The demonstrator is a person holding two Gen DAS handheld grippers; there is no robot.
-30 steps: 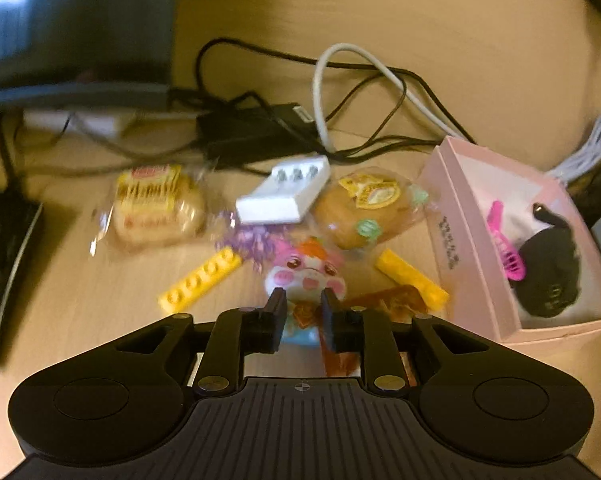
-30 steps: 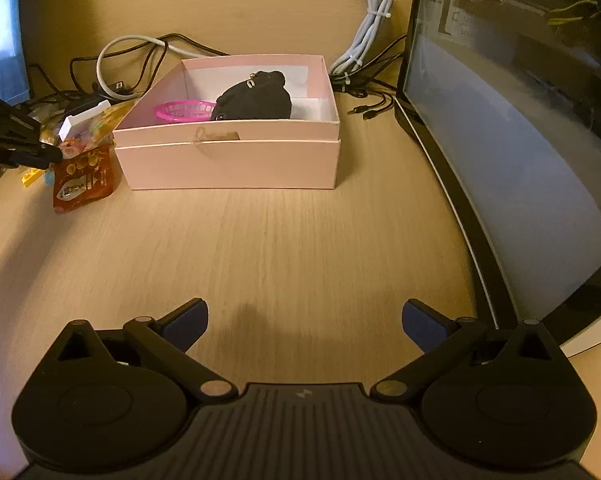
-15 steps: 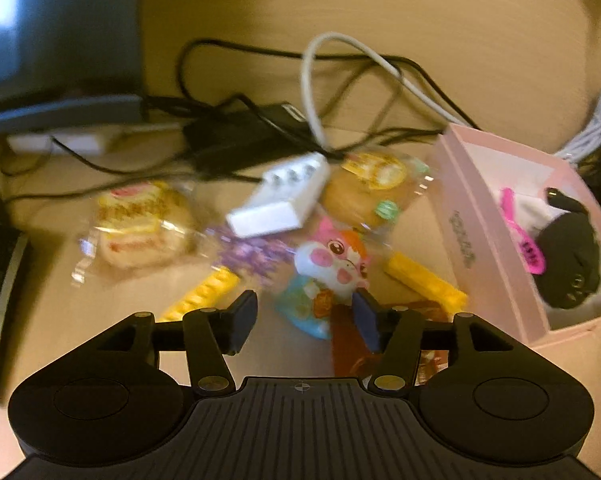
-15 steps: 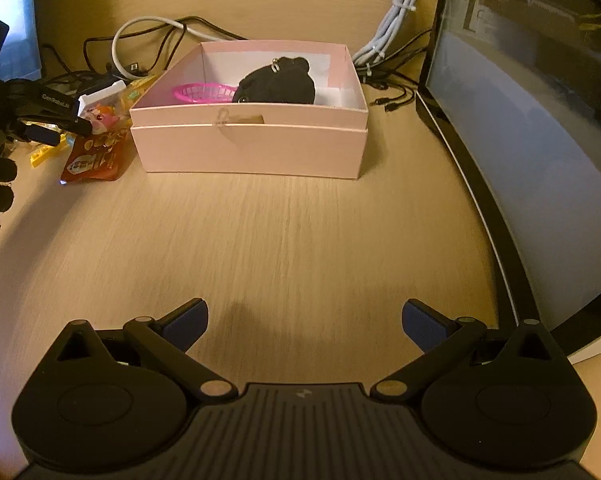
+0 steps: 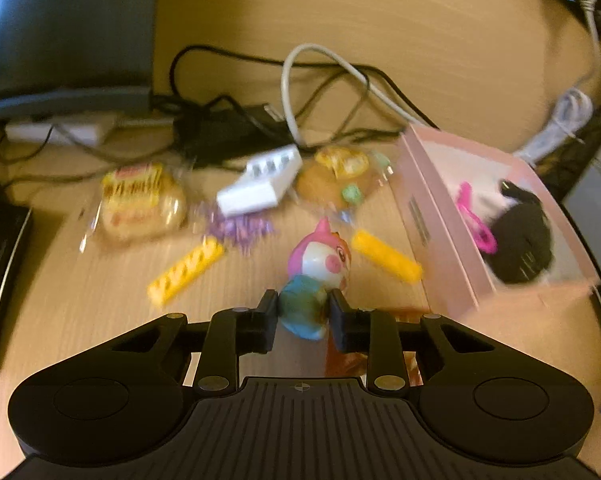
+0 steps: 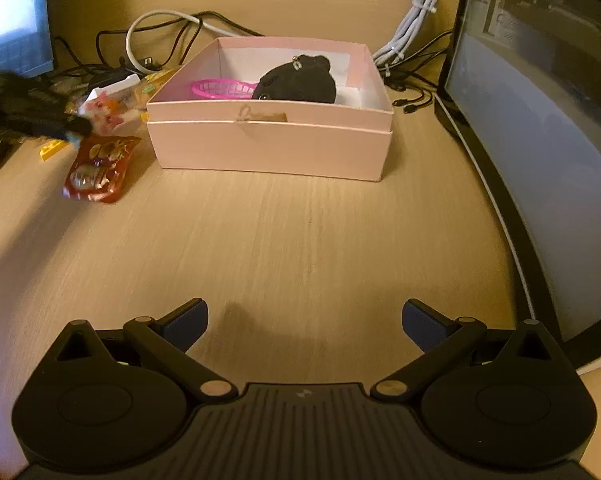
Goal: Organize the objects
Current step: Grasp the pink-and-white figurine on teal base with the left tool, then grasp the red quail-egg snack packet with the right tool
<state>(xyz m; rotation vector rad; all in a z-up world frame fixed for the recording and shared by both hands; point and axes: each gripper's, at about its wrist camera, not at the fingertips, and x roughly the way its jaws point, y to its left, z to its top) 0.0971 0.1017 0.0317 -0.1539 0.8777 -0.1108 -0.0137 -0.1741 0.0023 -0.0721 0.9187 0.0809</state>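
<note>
The left gripper (image 5: 303,314) was closing on the cartoon figurine (image 5: 314,280), its jaws squeezing in on the blue lower body with the pads at either flank, apparently touching. The toy sat right between the fingertips, its pink-and-white head poking out ahead of them and leaning toward the pink box (image 5: 440,208) off to the gripper's right. It looked like a light, hard plastic piece, smooth and rounded, so it could well have squirted out of a pinch. The blue base looked the best place to take it, low and across the widest part, not the bulbous head. One yellow brick (image 5: 386,255) lay just right of the toy, another yellow brick (image 5: 184,270) further to the left. The right gripper (image 6: 304,322) hung spread wide over bare desk (image 6: 300,240), holding nothing.
</note>
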